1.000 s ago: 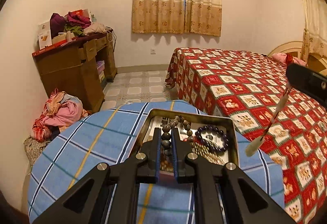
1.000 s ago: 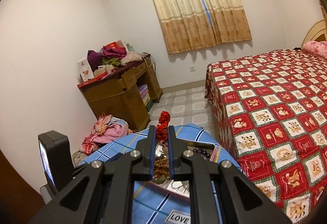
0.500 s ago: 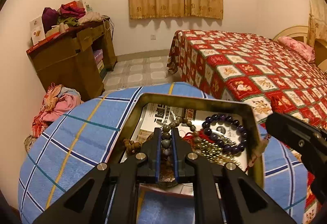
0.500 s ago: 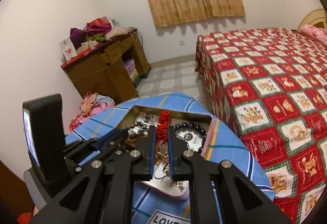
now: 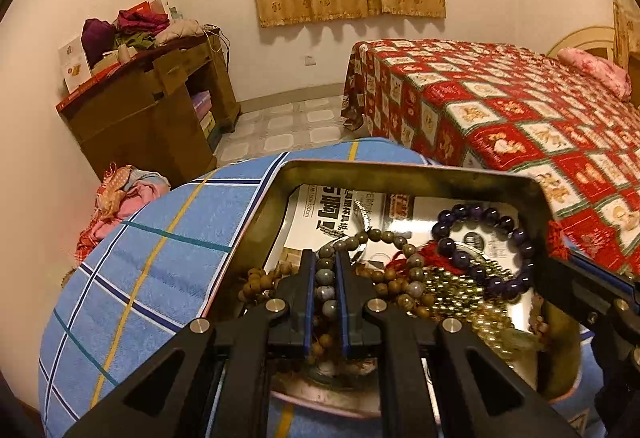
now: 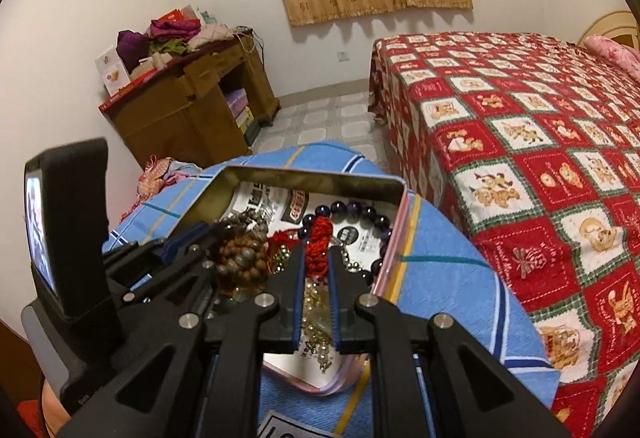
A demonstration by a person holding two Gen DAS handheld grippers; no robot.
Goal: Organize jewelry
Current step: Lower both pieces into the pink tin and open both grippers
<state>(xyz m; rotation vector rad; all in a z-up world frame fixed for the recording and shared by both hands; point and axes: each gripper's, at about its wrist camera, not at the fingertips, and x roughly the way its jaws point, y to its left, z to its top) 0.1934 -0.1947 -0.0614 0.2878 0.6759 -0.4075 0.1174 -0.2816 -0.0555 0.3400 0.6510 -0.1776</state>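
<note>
left gripper (image 5: pixel 323 270) clamped on grey bead strand (image 5: pixel 325 282), right gripper (image 6: pixel 316 258) clamped on red tassel cord (image 6: pixel 318 238); both over tin box (image 5: pixel 400 174) holding purple bracelet (image 5: pixel 480 258), on blue checked cloth (image 5: pixel 160 238).

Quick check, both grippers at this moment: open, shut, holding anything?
Left gripper: shut on the grey-brown bead strand, over the tin.
Right gripper: shut on the red cord tassel, over the same tin.
</note>
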